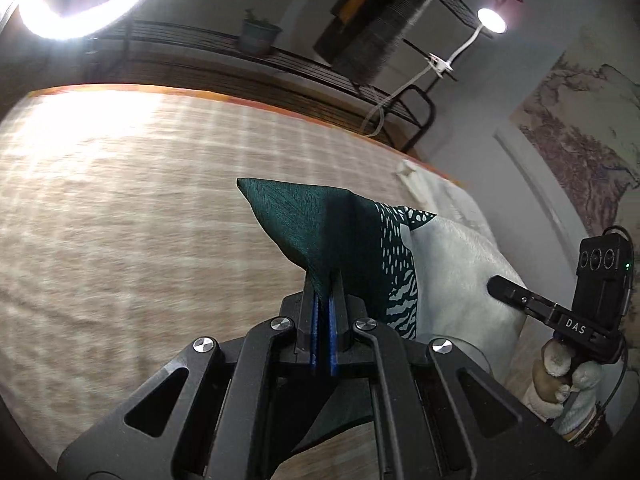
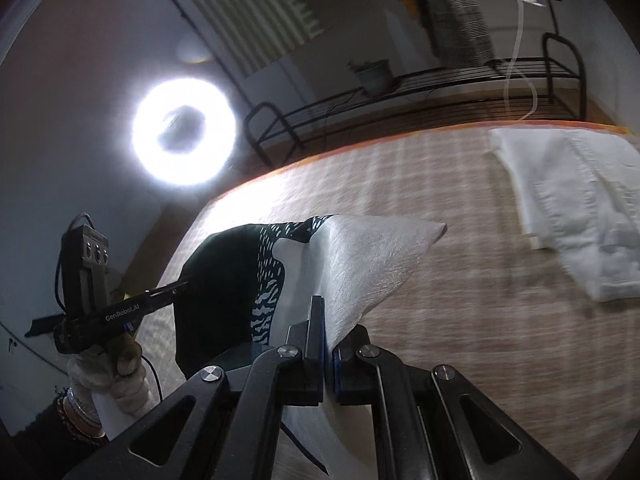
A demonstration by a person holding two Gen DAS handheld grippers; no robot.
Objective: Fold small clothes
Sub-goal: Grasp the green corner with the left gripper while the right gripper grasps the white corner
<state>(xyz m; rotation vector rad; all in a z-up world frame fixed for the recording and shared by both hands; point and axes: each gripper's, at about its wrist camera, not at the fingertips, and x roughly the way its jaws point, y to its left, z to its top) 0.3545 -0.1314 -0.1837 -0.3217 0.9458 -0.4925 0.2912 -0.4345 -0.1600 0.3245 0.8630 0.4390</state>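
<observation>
A small garment, dark green [image 1: 312,224] at one end and white [image 2: 372,256] at the other with a speckled band between, hangs stretched between both grippers above the table. My left gripper [image 1: 323,280] is shut on the green corner. My right gripper [image 2: 329,320] is shut on the white corner. Each gripper shows in the other's view: the right one [image 1: 496,282] touching the white part, the left one [image 2: 180,284] at the dark part. Gloved hands hold both.
The table carries a beige checked cloth [image 1: 120,208] with an orange edge. A folded white garment [image 2: 576,208] lies at the far right of the table. A black wire rack [image 2: 420,92] with a potted plant [image 2: 372,74], a ring light [image 2: 184,132] and a clip lamp [image 1: 491,21] stand behind.
</observation>
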